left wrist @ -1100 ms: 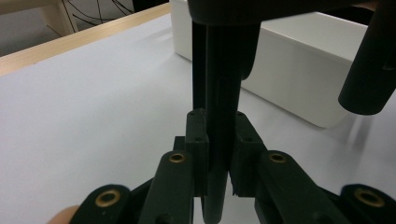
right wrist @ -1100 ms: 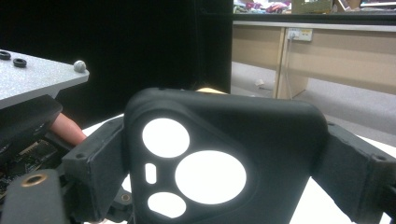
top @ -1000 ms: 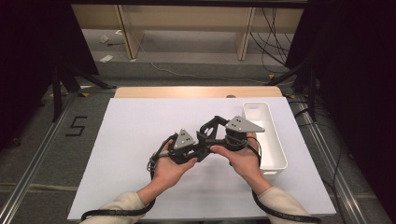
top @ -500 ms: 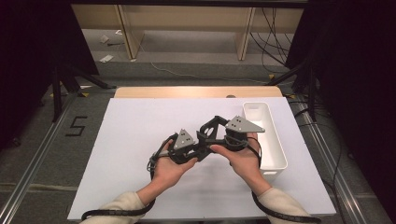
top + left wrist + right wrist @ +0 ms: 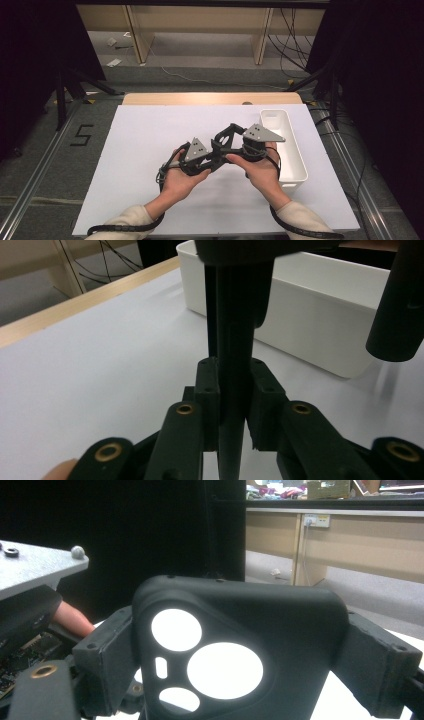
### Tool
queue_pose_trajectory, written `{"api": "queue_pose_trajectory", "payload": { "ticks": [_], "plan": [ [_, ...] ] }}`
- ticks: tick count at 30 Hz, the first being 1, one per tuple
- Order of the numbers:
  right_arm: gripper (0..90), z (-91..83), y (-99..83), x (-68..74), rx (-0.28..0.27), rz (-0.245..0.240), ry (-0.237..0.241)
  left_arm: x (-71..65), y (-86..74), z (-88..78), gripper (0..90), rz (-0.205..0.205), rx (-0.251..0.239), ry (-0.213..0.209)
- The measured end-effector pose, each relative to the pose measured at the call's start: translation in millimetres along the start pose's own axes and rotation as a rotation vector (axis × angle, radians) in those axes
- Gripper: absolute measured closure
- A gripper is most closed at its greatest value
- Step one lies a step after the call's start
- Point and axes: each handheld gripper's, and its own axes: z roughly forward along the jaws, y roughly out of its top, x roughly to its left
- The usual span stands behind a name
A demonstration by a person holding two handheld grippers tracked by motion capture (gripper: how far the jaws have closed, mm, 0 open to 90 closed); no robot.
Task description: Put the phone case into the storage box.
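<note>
A person holds a black case (image 5: 300,630) in mid-air above the white tabletop (image 5: 140,150), just left of a white bin (image 5: 298,150), with a claw on it from each side. The right claw (image 5: 240,645) is clamped across the case's broad width, the camera cut-outs facing its lens. The left claw (image 5: 232,375) takes the case edge-on. Its jaws have just been opening with the thin edge between them, and whether the pads (image 5: 207,385) press on it at this instant cannot be told: one sits flush, while a sliver of light shows low beside the other.

The risk here is likely a botched handover. If the left claw lets go before the right grip is secure, the case hangs from one wide, shallow hold on soft, flexible walls. It could bow, twist or pop free and drop to the tabletop. If both claws pull while the left one is only half released, the case may be stretched or skewed in the right claw's hold. With both hands (image 5: 182,180) so close together, the claws could also knock each other.
</note>
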Motion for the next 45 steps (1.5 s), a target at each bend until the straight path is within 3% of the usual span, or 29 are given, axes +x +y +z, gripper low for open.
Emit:
{"api": "queue_pose_trajectory", "payload": {
  "ticks": [6,14,19,26,45],
  "plan": [
    [14.4,-0.7,-0.1,-1.2,0.002,-0.003,-0.01,-4.0,2.4,-0.7,54.0,0.043,-0.011,-0.024],
    [14.5,-3.3,1.9,-4.2,-0.004,-0.004,-0.02,-5.7,0.6,-3.3,14.2,0.065,0.012,-0.062],
    [14.5,-4.7,2.9,-5.4,-0.005,-0.001,-0.026,-1.7,-3.7,-9.2,0.8,0.083,0.023,-0.063],
    [14.5,-5.2,3.3,-6.2,-0.006,-0.001,-0.028,3.4,-6.4,-20.0,0.0,0.1,0.021,-0.041],
    [14.5,-8.0,5.6,-10.4,-0.01,-0.003,-0.042,12.9,-17.7,-42.0,0.0,0.082,0.009,-0.011]
  ]
}}
